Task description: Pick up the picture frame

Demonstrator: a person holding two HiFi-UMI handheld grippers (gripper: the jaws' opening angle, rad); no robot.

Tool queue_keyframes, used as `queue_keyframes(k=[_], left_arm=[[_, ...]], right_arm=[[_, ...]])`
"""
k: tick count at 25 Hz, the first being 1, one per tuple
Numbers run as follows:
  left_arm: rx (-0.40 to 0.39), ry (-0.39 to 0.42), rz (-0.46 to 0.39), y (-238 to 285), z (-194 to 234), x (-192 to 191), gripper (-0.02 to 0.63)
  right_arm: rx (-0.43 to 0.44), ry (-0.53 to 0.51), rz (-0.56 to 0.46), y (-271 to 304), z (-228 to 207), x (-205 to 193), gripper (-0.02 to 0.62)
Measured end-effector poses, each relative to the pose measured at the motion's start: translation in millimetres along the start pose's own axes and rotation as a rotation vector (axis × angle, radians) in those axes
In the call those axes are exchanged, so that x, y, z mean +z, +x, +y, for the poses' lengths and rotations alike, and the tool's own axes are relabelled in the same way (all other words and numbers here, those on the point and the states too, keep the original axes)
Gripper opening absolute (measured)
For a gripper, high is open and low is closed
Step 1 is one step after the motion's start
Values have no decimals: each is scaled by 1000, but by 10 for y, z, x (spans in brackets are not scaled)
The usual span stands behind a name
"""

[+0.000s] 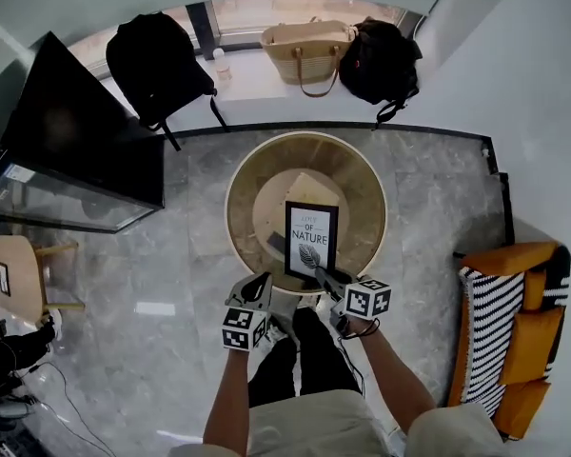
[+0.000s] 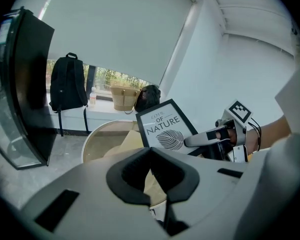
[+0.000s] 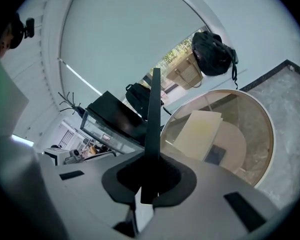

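Head view: picture frame upright above round table, lower edge pinched by right gripper; left gripper beside, empty | Left gripper view: jaws drawn together on nothing; woven bag on sill, contents unseen | Right gripper view: jaws clamped on frame's edge; pale board inside table's rim, lower level.
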State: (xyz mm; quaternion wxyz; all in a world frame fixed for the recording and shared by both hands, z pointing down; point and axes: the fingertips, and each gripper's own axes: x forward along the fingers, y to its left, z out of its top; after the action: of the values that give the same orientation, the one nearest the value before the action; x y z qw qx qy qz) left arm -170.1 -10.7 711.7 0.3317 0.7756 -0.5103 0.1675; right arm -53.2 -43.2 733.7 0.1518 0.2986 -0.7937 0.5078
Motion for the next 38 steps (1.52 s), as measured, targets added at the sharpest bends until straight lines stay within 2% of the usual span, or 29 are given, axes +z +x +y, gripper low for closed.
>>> queue_keyframes(k=[7, 11, 17, 22, 27, 32, 38], left_arm=[[15, -46, -67, -693, -111, -78, 21], [28, -82, -99, -987, -195, -156, 21], [63, -142, -188, -1491, -209, -46, 21], [52, -112, -197, -1696, -354, 24, 21], [19, -33, -176, -1830, -574, 135, 21], [9, -5, -183, -1895, -658, 224, 21], [4, 14, -180, -1939, -790, 178, 21]], right_arm=[[-38, 12, -103, -434, 567, 0, 48], [-63, -9, -129, -675, 797, -116, 49], [-67, 36, -206, -865, 1102, -349, 48], [-69, 41, -235, -917, 1251, -473, 49], [-65, 19, -248, -1028, 1404, -529, 49], [-57, 30, -279, -1114, 1435, -500, 49], [-49, 22, -270, -1206, 1458, -571, 48]])
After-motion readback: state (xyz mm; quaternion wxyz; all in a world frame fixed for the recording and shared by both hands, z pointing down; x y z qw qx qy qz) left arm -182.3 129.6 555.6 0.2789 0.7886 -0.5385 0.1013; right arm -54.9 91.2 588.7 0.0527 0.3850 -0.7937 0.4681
